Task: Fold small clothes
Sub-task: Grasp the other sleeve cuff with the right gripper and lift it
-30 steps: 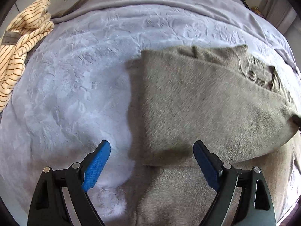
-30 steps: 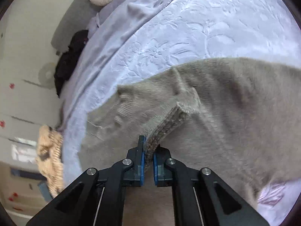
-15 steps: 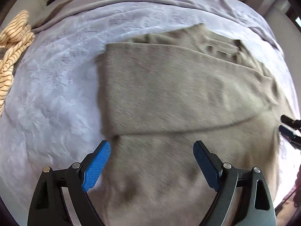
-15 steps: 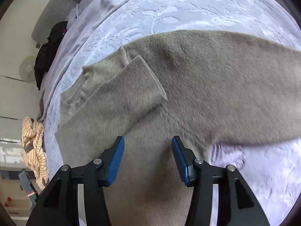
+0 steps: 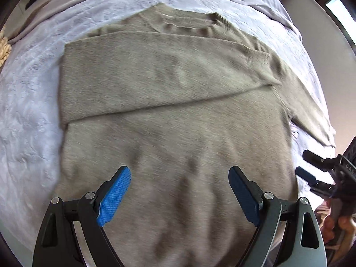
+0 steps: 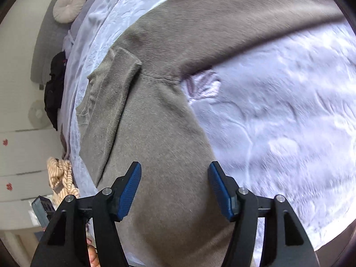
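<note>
A grey-green knit sweater [image 5: 173, 115] lies flat on the pale lilac bedspread [image 5: 29, 102]. Its left sleeve [image 5: 155, 73] is folded across the chest; the other sleeve [image 5: 309, 111] stretches out to the right. My left gripper [image 5: 179, 191] is open and empty, above the sweater's lower body. My right gripper [image 6: 174, 189] is open and empty over the sweater's right side [image 6: 155, 133], with the outstretched sleeve [image 6: 222, 22] ahead of it. The right gripper also shows at the right edge of the left wrist view [image 5: 316, 173].
A cream striped garment [image 6: 61, 175] lies at the bed's left edge, also in the left wrist view [image 5: 4, 49]. A round cushion [image 6: 69, 6] and dark clothes [image 6: 54, 89] sit by the headboard. The bed's right edge borders a wall [image 5: 322, 33].
My right gripper let go of the sleeve cuff, opened and drew back toward the sweater's right side. My left gripper stayed open and moved right over the sweater's body.
</note>
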Demonstrator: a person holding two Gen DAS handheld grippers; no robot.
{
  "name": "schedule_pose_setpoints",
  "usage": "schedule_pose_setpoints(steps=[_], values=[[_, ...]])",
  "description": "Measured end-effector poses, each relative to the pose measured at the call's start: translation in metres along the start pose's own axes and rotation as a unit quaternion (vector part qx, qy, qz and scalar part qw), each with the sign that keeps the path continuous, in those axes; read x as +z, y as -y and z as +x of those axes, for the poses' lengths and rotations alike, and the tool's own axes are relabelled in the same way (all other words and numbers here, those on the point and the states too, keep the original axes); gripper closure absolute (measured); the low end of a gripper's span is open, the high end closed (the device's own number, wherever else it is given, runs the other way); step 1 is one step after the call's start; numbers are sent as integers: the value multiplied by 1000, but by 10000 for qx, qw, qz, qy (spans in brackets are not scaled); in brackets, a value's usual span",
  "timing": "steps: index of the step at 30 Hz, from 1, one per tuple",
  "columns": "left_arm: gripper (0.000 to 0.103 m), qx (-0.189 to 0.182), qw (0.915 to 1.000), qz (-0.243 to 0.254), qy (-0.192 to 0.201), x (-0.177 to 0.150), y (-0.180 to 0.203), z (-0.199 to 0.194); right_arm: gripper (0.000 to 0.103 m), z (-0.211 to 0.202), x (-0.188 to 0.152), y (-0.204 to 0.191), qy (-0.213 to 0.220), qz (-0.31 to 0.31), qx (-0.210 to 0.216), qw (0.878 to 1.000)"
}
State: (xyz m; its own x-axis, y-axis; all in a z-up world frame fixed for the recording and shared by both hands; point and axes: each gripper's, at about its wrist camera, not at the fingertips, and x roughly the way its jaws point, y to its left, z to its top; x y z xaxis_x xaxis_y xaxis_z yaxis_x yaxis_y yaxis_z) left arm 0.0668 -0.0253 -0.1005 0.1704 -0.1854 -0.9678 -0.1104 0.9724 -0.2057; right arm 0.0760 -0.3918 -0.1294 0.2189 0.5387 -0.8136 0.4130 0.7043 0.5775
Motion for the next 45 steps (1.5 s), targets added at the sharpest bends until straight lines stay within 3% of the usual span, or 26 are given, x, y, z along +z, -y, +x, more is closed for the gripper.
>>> schedule_pose_setpoints(steps=[8, 13, 18, 22, 26, 31, 35, 39, 45], values=[[13, -23, 9996, 281, 98, 2, 26, -5, 36, -16, -4, 37, 141, 588, 213, 9979], [13, -34, 9995, 303, 0, 5, 39, 0, 36, -26, -3, 60, 273, 1006, 844, 9910], [13, -333, 9988, 272, -216, 6, 52, 11, 31, -41, 2, 73, 512, 1225, 1450, 9805], [13, -269, 9975, 555, -358, 4, 71, 19, 21, -47, 7, 77, 561, 1253, 2098, 9681], [13, -97, 9959, 803, -410, 5, 87, 26, 21, -52, 13, 80, 540, 1182, 2479, 9600], [13, -139, 9945, 873, -567, 8, 96, 40, 21, -75, 20, 97, 1127, 1254, 2600, 9508], [13, -23, 9942, 978, -453, 10, 104, 45, 20, -87, 30, 115, 1444, 1431, 2661, 9423], [13, 25, 9935, 1106, -270, 17, 115, 51, 20, -91, 39, 129, 1390, 1378, 2547, 9470], [13, 111, 9928, 1192, -73, 30, 131, 65, 20, -101, 50, 151, 1745, 1477, 2124, 9501]])
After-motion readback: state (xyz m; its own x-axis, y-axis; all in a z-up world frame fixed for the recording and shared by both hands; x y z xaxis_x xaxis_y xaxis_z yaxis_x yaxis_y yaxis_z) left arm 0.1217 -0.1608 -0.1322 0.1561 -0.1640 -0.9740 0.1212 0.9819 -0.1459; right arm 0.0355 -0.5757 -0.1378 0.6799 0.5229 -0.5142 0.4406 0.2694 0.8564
